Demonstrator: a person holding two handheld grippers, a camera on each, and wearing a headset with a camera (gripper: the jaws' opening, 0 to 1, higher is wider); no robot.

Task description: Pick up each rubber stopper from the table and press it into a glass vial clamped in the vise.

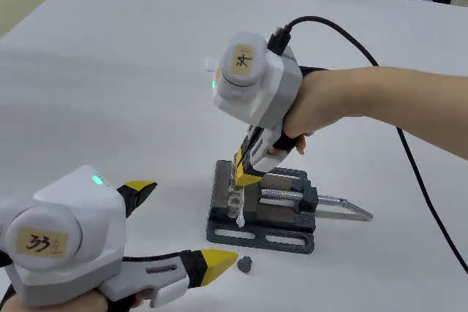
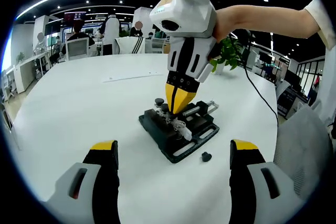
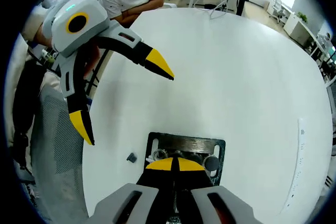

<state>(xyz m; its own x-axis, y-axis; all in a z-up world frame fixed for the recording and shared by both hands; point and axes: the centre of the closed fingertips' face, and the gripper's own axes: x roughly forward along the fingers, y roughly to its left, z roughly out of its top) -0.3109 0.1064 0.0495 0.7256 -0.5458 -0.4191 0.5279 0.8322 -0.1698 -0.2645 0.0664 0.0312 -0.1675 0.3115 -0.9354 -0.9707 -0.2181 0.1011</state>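
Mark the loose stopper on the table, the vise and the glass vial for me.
stopper [image 1: 245, 264]: head view, middle of its dark body.
vise [image 1: 257, 237]: head view, front edge of its black base.
vial [image 1: 235, 200]: head view, clear glass wall between the vise's clamping faces.

Open tabletop [image 1: 110, 71] all round the vise [image 1: 263, 237]; right hand-held gripper [image 1: 242, 177] occupies the space directly above it, cable [image 1: 409, 158] draped rightward.
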